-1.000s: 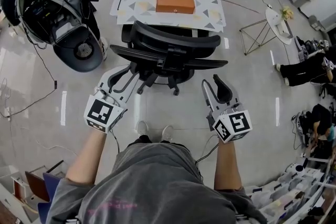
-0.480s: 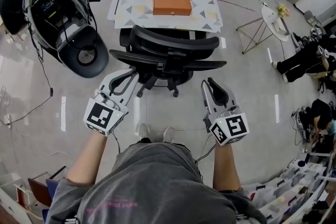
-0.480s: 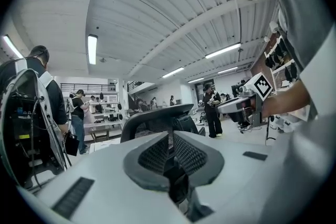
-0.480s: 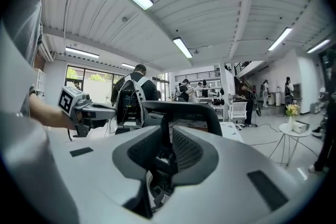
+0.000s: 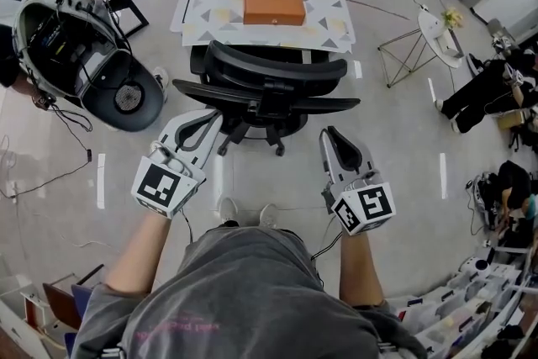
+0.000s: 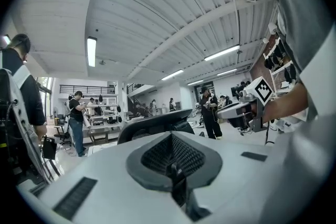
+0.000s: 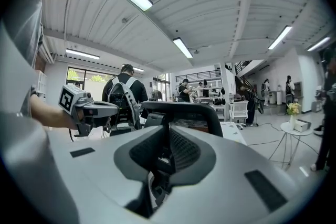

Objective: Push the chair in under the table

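Note:
A black office chair (image 5: 265, 67) stands with its backrest toward me, its seat partly under a table (image 5: 214, 0) with a triangle-patterned top. An orange box (image 5: 274, 7) lies on the table. My left gripper (image 5: 202, 124) is just short of the backrest's left end, its jaws shut with nothing between them. The right gripper (image 5: 334, 137) hangs a little short of the backrest's right end. Its jaws are closing, with a narrow gap and nothing in it. In the left gripper view the chair (image 6: 152, 123) rises ahead of the shut left gripper (image 6: 171, 162). The right gripper view shows the chair (image 7: 181, 110) beyond the right gripper (image 7: 164, 157).
A person wearing a large black-and-white backpack rig (image 5: 80, 55) stands at the left of the chair. A small round white side table (image 5: 445, 34) and a folding frame (image 5: 408, 55) stand at the right. People sit on the floor at the right edge (image 5: 487, 101). Cables trail over the floor at the left.
Both grippers' jaws have narrowed, the left until they met. The person with the backpack rig has shifted at the left. Chair and hands have stayed about where they were.

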The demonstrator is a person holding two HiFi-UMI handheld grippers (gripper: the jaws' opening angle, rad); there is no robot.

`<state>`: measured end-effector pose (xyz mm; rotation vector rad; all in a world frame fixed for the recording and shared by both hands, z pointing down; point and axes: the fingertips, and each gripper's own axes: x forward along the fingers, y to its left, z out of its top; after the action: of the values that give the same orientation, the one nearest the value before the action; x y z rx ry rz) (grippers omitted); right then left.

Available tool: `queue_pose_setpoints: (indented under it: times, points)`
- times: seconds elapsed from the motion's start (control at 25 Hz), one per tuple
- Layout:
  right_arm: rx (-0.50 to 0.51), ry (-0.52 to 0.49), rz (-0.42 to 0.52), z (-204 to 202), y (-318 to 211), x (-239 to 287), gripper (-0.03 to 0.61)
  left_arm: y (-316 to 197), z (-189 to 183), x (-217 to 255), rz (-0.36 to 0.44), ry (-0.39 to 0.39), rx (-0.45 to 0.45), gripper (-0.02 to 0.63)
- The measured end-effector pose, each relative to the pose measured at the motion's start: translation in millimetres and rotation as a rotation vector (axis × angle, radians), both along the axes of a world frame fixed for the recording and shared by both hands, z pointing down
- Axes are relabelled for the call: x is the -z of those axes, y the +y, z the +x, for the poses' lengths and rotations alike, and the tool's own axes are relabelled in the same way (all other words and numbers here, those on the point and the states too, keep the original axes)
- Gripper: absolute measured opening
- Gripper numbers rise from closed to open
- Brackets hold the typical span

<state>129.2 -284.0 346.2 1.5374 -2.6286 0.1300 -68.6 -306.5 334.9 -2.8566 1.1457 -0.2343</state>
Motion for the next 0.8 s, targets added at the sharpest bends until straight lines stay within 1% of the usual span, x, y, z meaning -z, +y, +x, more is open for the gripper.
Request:
queue_pose_setpoints:
  times: [0.12, 0.24, 0.28, 0.44, 0.56, 0.8]
  points:
    - [0.010, -0.003, -0.006, 0.2, -0.1, -2.1, 0.035, 0.8, 2.9, 1.0, 0.008, 0.016, 0.002, 0.002]
    - [0.019, -0.009, -0.014, 1.0, -0.8, -3.8, 0.035, 2.6, 4.7, 0.0, -0.007, 0.009, 0.007, 0.002]
    - [0.021, -0.011, -0.014, 1.1, -0.9, -3.7, 0.027, 2.8, 5.0, -0.5, -0.010, 0.008, 0.009, 0.002]
    - [0.026, -0.016, -0.017, 1.2, -2.4, -3.5, 0.025, 1.7, 5.7, -1.2, -0.010, 0.024, 0.019, 0.002]
    - [0.028, -0.014, -0.015, 2.4, -4.4, -3.3, 0.008, 0.2, 6.5, -1.4, -0.009, 0.033, 0.024, 0.000]
    - [0.031, -0.011, -0.016, 4.3, -7.1, -7.3, 0.005, -2.5, 7.2, -1.8, -0.010, 0.040, 0.036, 0.000]
